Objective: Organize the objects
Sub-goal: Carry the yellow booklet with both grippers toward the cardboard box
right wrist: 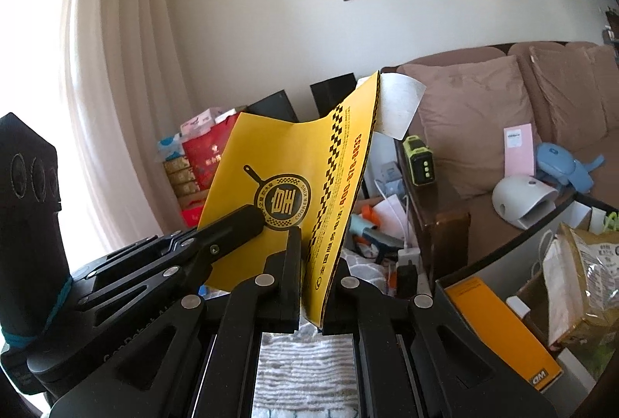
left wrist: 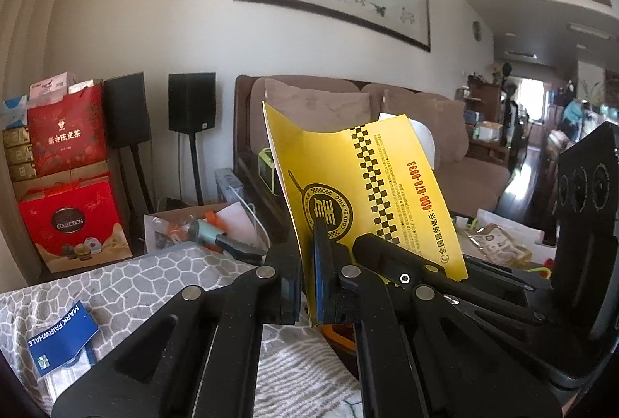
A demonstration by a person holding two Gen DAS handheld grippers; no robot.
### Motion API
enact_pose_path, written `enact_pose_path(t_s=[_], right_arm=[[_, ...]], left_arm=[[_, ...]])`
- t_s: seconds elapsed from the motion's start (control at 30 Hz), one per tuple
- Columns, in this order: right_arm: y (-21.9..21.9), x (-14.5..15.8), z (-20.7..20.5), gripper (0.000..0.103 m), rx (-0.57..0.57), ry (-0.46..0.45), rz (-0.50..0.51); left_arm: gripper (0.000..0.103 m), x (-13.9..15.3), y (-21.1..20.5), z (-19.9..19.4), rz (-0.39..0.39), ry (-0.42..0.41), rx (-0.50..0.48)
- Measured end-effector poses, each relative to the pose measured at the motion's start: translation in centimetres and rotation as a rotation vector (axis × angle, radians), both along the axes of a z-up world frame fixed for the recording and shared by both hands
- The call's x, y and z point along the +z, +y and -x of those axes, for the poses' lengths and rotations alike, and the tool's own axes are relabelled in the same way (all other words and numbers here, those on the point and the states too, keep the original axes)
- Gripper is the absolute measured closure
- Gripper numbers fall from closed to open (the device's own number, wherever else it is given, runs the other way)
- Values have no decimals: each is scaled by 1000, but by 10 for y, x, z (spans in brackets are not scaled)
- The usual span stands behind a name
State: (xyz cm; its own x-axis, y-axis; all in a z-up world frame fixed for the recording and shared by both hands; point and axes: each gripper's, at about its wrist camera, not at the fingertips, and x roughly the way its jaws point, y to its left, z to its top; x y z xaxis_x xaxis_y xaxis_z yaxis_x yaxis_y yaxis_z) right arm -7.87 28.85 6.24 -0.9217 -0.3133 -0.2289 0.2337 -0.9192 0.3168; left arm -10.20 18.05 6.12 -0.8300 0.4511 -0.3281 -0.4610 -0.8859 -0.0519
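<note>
The yellow card [left wrist: 359, 193] is standing roughly upright in the air, in front of the brown sofa [left wrist: 456, 147]. Both claws are pinching it along its lower edge.

Appearance of the card, from its left to its right:
- The left part is plain yellow and is curling, so the sheet is bending along a soft vertical crease.
- Next comes a round black emblem with a frying pan handle and the words "COOKER KING".
- A black-and-yellow checkered stripe is running up the sheet beside the emblem.
- Small black print and an orange phone number are running lengthwise along the right part.
- The back of the card is showing white at its edges.
- A white slip [right wrist: 398, 108] is sticking out behind the upper right corner; whether it is attached cannot be told.

Grip state:
- The left claw [left wrist: 315, 286] is pressing its fingers together on the bottom edge below the emblem.
- The right claw [right wrist: 311, 282] is gripping the same edge further right, near the stripe, with its fingers closed on the sheet.

Surroundings relative to the sofa:
- Red gift bags [left wrist: 69, 131] are stacked far to its left, against the wall.
- A grey patterned cloth [left wrist: 127, 282] is lying left of and in front of it, below the card.
- An orange box [right wrist: 503, 333] is lying in front of it.
</note>
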Motion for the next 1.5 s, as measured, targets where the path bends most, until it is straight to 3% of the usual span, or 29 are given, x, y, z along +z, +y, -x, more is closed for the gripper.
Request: enact_pose_path(t_s=[1.5], right_arm=[[22, 0, -30, 98, -139, 64, -16]], left_arm=[[99, 0, 24, -14, -27, 16, -88]])
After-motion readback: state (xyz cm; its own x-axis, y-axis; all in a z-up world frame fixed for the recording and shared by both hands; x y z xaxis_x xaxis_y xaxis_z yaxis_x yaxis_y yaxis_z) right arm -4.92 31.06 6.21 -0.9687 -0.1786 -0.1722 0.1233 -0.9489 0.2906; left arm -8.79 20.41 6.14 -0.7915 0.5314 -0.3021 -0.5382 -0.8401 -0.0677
